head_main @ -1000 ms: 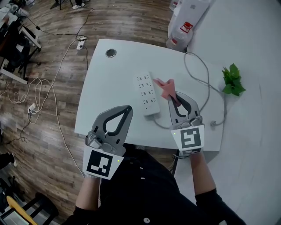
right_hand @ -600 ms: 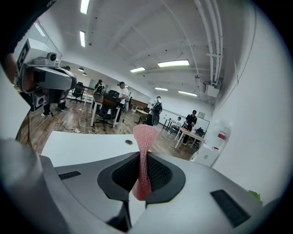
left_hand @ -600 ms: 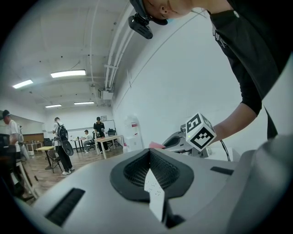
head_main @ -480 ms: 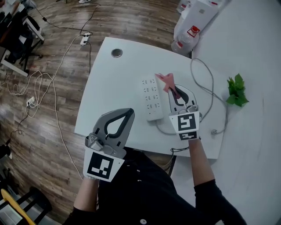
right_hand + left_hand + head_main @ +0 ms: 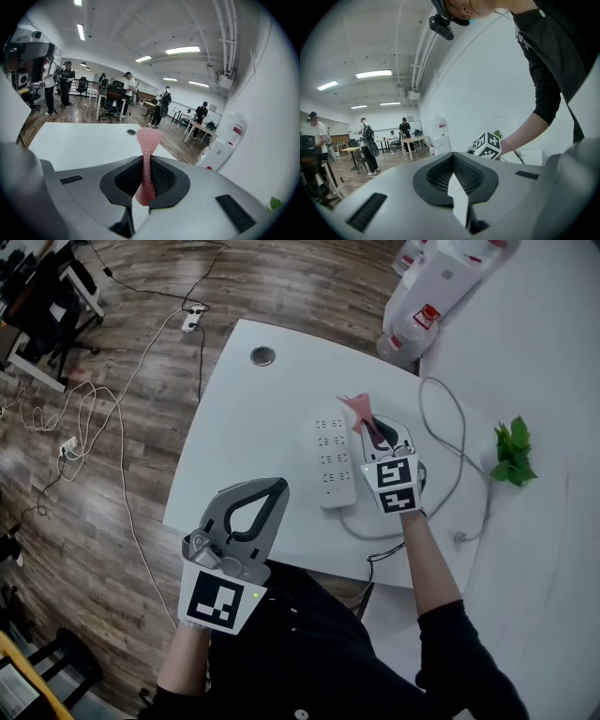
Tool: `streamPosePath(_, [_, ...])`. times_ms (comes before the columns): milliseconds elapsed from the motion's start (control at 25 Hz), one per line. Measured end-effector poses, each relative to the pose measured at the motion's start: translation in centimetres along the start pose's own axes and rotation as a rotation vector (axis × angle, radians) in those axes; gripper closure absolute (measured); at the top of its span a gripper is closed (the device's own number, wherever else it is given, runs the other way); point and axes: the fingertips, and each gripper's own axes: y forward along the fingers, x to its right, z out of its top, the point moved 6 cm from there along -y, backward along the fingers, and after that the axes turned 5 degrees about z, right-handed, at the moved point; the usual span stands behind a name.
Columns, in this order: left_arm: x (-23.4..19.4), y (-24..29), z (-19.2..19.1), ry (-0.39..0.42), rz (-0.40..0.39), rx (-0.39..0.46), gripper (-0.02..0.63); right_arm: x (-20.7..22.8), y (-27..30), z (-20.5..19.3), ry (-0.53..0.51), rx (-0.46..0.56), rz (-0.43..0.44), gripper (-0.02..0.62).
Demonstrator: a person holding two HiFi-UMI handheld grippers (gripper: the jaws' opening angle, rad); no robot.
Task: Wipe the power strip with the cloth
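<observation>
**Pink cloth pinched at the far end of the power strip**

A brown wooden floor fills the left of the head view, with loose cables trailing over it. A white table stands in the middle, and its right edge lies against a pale surface. The person's dark sleeve reaches in from the near right.

The left gripper hangs by the table's near left edge, well apart from the work. Its jaws are closed tip to tip and nothing is caught between them. The right gripper is over the table right of centre, pointing away from the person. Its jaws are clamped on the cloth.

The white power strip lies flat on the table, running near to far, just left of the right gripper. A grey cable leaves its near end and loops round to the right.

The cloth is pink and bunched. It sticks out past the jaw tips, just beside the far right corner of the power strip. Whether it touches the strip cannot be told.

A small green plant sits further right. A round metal grommet is set in the table's far left corner.
</observation>
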Motion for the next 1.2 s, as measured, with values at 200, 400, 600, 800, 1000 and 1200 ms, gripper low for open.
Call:
streamPosePath(200, [-0.3,-0.1,-0.3,-0.009,0.007,-0.006,0.592,0.0,2.7,-1.3,-0.040,-0.061,0.026,0.543])
streamPosePath(400, [-0.5,-0.5,-0.5,-0.020,0.011,-0.012,0.592,-0.3,4.6,-1.9,-0.097,-0.125,0.047,0.543])
streamPosePath(600, [-0.8,-0.8,-0.8,-0.022,0.009,-0.020,0.592,-0.8,6.3,-2.9,-0.107,-0.178,0.075,0.544])
streamPosePath(800, [-0.7,-0.8,-0.7,-0.015,0.016,-0.022,0.592,-1.1,7.7,-3.4,-0.131,-0.202,0.132,0.544])
streamPosePath(1000, [-0.8,-0.9,-1.1,-0.021,0.021,-0.030,0.592,-1.3,8.5,-3.7,-0.148,-0.216,0.148,0.543])
streamPosePath(1200, [-0.7,-0.9,-1.2,-0.013,0.026,-0.030,0.592,-1.6,8.5,-4.0,-0.138,-0.213,0.157,0.544])
